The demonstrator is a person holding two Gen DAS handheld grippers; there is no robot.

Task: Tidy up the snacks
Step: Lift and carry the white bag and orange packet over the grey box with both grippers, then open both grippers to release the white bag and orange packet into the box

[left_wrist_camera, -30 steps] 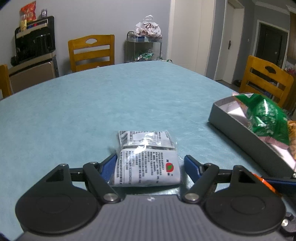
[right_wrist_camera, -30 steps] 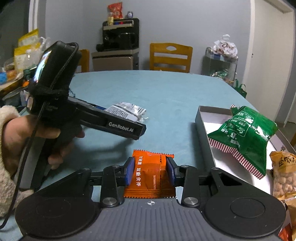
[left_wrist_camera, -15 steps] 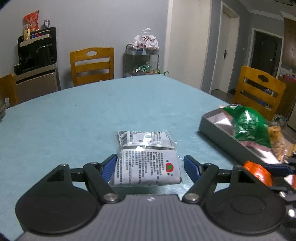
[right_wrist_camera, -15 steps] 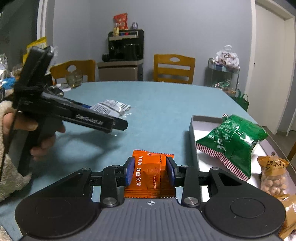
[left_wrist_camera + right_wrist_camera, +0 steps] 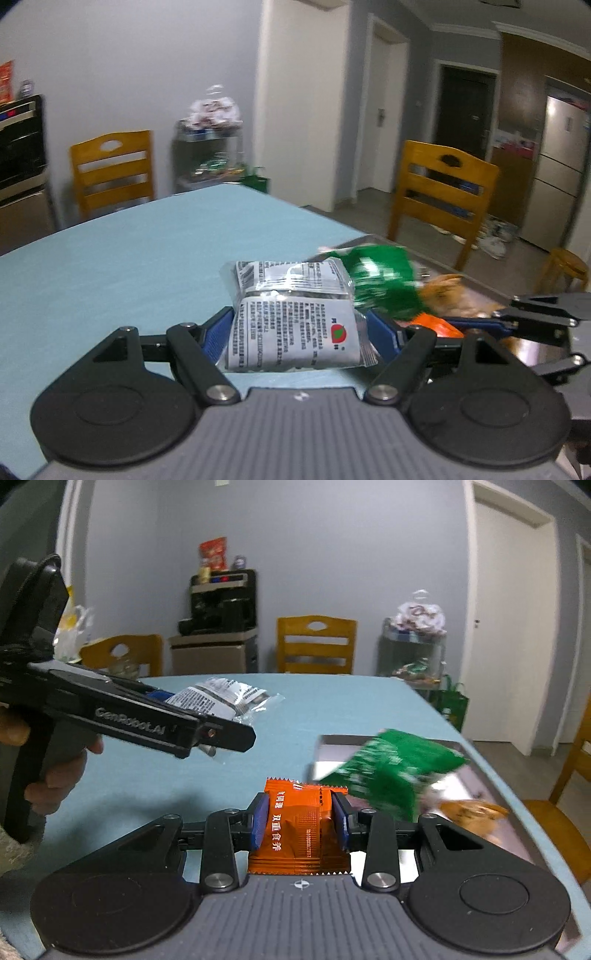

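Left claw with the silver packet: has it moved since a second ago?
Yes. In the right wrist view the left claw, shut on the silver packet, now sits higher off the blue table, nearer the tray.

A silver-white snack packet (image 5: 291, 317) with black print is held off the table. An orange packet (image 5: 299, 830) is gripped upright at its sides. At two o'clock from it, a green bag (image 5: 391, 771) and tan snacks (image 5: 469, 810) lie in a grey tray (image 5: 332, 742).
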